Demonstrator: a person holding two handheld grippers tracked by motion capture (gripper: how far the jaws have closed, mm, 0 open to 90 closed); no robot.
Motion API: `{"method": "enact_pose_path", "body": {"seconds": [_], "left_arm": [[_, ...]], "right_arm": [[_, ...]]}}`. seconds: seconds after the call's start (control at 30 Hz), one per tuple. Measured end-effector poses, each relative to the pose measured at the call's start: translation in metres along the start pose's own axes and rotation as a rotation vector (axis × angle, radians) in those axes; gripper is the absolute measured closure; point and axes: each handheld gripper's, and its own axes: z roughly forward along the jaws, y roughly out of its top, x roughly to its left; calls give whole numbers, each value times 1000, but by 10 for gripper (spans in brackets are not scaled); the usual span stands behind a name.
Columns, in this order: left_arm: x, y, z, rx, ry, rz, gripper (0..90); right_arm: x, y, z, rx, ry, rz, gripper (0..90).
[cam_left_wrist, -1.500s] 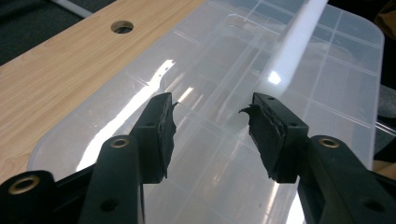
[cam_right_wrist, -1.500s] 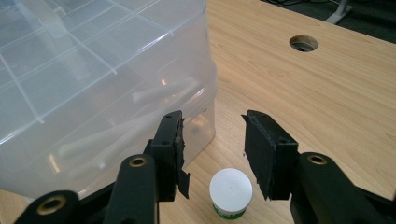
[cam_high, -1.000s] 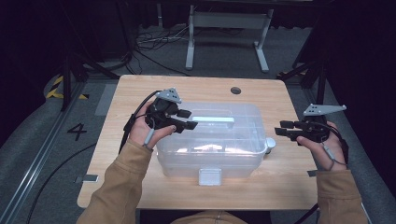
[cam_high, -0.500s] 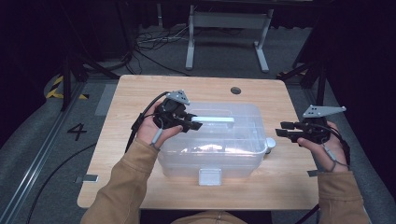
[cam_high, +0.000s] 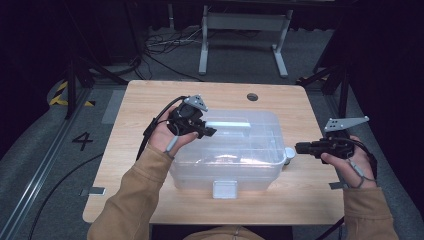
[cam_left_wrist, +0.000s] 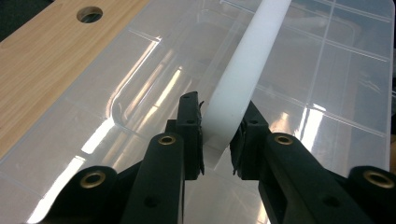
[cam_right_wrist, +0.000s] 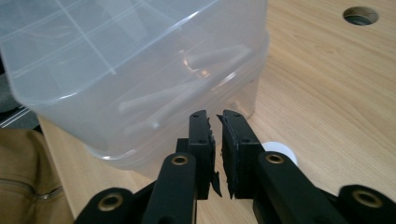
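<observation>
A clear plastic box with its lid on stands mid-table. A white handle runs across the lid. My left gripper reaches in over the lid from the left. Its jaws have just been closing, and in the left gripper view the pads press both sides of the white handle. My right gripper lies level at the box's right end, next to a white latch. Its jaws have just been closing too and stand a thin slit apart with nothing seen between. The latch peeks out beside the right jaw.
The wooden table has a round hole near its far edge. A second latch sits on the box's front side. Long pale items lie inside the box. Dark floor, cables and a metal stand lie beyond the table.
The left gripper has edged right over the lid and its jaws have come in onto the handle. The right gripper's jaws have narrowed; that hand has stayed in place.
</observation>
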Motion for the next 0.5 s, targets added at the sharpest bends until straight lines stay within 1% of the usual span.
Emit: {"method": "enact_pose_path", "body": {"seconds": [0.2, 0.27, 0.37, 0.5], "left_arm": [[3, 5, -3, 1, 3, -3, 764], [4, 7, -4, 4, 2, -9, 764], [7, 10, -5, 13, -8, -14, 764], [11, 14, -6, 16, -19, -27, 764]], "right_arm": [[6, 0, 1, 17, 32, -33, 870], [8, 0, 2, 27, 40, -43, 875], [10, -1, 3, 37, 70, -45, 893], [13, -2, 4, 54, 86, -65, 900]]}}
